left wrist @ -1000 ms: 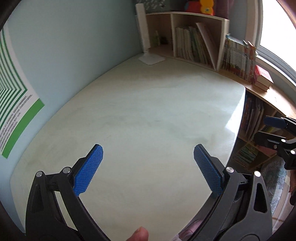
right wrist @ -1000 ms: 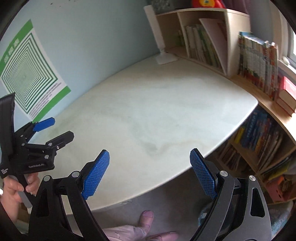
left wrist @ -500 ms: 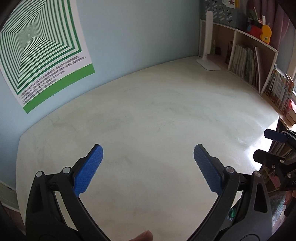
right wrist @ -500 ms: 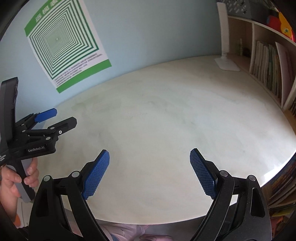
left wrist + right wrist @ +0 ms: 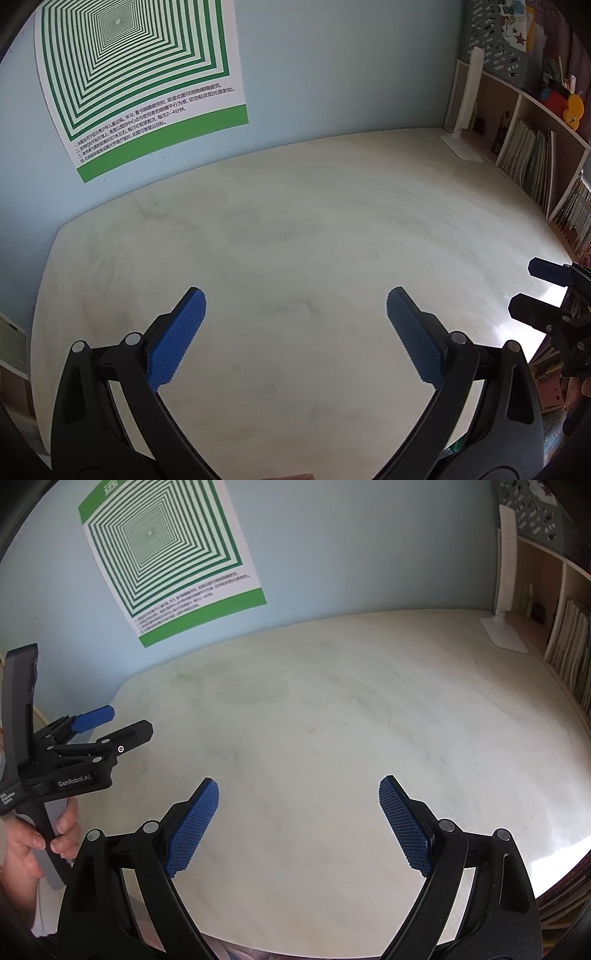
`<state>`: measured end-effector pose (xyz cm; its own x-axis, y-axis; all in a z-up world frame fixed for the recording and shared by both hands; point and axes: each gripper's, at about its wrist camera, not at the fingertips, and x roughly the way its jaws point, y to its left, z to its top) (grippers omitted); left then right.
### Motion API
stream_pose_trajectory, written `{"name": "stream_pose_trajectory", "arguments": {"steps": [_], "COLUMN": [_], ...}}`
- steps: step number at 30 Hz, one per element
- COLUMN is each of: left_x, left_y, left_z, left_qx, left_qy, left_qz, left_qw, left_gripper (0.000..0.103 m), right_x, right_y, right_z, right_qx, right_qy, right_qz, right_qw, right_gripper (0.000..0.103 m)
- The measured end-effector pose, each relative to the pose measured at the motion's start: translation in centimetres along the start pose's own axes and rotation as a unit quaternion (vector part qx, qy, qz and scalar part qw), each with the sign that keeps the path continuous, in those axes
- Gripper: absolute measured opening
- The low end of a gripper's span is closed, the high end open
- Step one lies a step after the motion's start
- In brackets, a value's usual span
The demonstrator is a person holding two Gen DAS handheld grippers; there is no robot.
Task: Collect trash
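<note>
Pale blue wall backs a cream table [image 5: 295, 229], which carries one white desk lamp [image 5: 466, 110] at its far right corner; one green-and-white concentric-square poster [image 5: 140, 74] hangs on the wall and one wooden bookshelf [image 5: 535, 147] of books lines the right side. Two grippers are present: the left gripper [image 5: 295, 332] and the right gripper [image 5: 299, 819] both hover over the table with blue fingers [image 5: 177, 336] spread wide and holding nothing, and no trash is visible in either view. Compared with one second ago, both views have swung left from the bookshelf toward the poster.
</note>
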<state>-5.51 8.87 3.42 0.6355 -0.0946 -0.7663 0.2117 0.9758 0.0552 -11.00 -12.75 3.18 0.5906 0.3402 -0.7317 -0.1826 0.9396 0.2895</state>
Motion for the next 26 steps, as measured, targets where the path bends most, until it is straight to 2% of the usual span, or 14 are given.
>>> {"name": "stream_pose_trajectory", "arguments": {"steps": [14,26], "left_x": [0.5,2.0], "left_y": [3.3,4.3], "left_z": [-0.2,-0.2], "left_qx": [-0.018,-0.019], "left_qy": [-0.002,0.009], "left_qz": [0.026,0.012], "left_qw": [0.9995,0.9997], "left_gripper": [0.096,0.096], "right_x": [2.1,3.2], "right_y": [2.0,2.6], "right_z": [1.6,2.1], "right_qx": [-0.012,-0.007], "right_qy": [0.009,0.015], "right_qz": [0.011,0.011], "right_qw": [1.0,1.0], "right_gripper": [0.088,0.088]}}
